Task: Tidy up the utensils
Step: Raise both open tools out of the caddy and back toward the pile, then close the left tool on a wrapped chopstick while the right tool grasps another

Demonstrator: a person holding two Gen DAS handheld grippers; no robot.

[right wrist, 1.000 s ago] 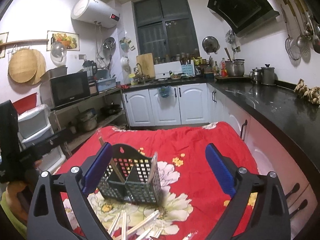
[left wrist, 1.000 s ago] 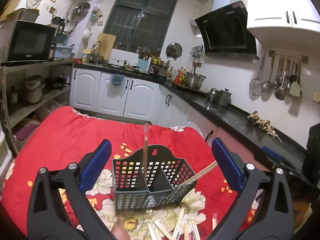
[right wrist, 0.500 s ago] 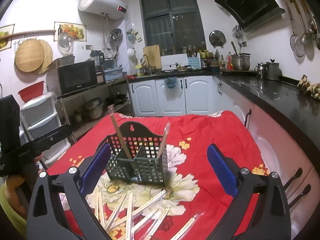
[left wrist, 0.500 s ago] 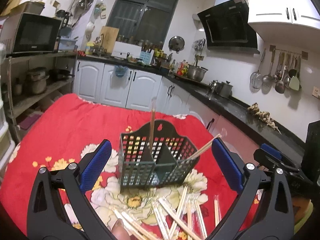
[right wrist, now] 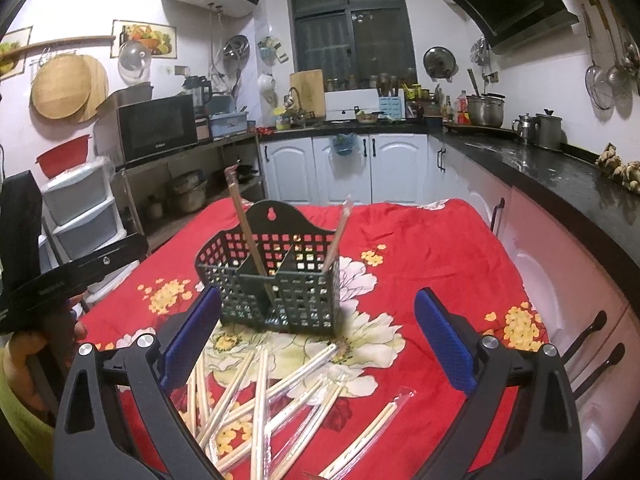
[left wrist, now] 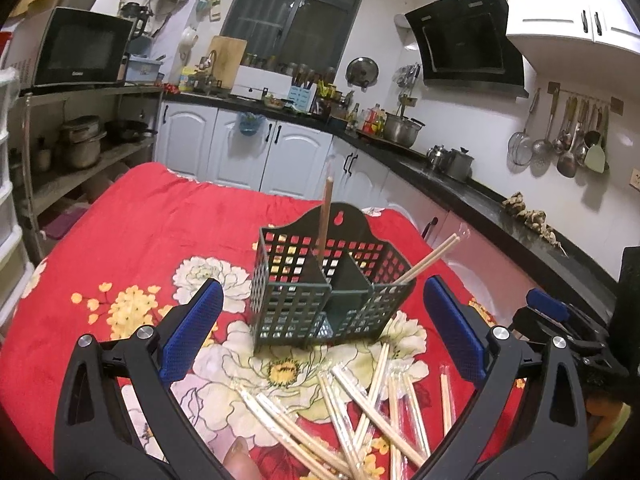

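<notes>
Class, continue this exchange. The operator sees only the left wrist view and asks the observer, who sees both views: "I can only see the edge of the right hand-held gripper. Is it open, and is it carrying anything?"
Observer: In the right wrist view, the right hand-held gripper is open, with nothing between its blue pads.
Operator: From here the brown chopstick in the basket looks upright. Is it?
Observer: No. In the right wrist view, the brown chopstick tilts in the basket, with its top toward the left of that view.
</notes>
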